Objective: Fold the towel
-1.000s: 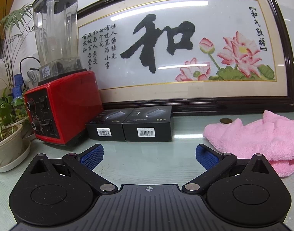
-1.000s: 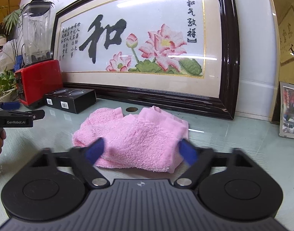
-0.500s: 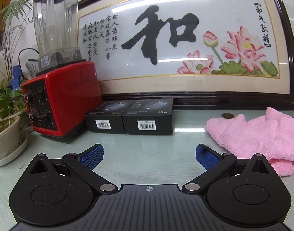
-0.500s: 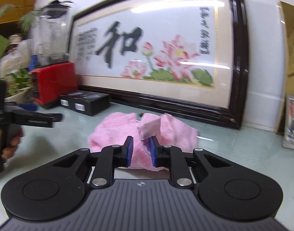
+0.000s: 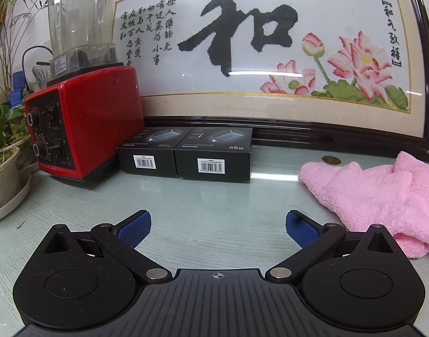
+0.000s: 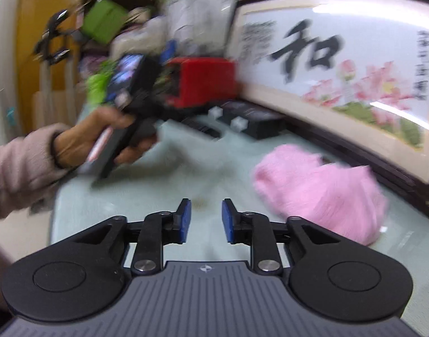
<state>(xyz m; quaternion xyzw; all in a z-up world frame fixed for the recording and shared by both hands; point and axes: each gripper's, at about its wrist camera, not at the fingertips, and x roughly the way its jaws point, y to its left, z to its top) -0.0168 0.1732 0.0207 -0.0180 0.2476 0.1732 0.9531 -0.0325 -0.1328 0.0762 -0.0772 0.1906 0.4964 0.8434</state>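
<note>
Right gripper [image 6: 204,221] just opening, nothing between its jaws, left gripper [image 5: 217,226] wide open and empty, crumpled pink towel [image 5: 380,193] right of both

In the left wrist view, the towel [image 5: 383,196] lies on the table [image 5: 203,196] at about three o'clock, crumpled. At twelve o'clock two boxes [image 5: 186,154] sit side by side, touching, with the framed picture [image 5: 270,50] standing behind them against the wall. The blender [image 5: 82,118] stands at ten o'clock, just left of the boxes, and the potted plant [image 5: 3,168] at nine o'clock (partly cut off). A coin [image 5: 331,160] lies between towel and frame.
</note>
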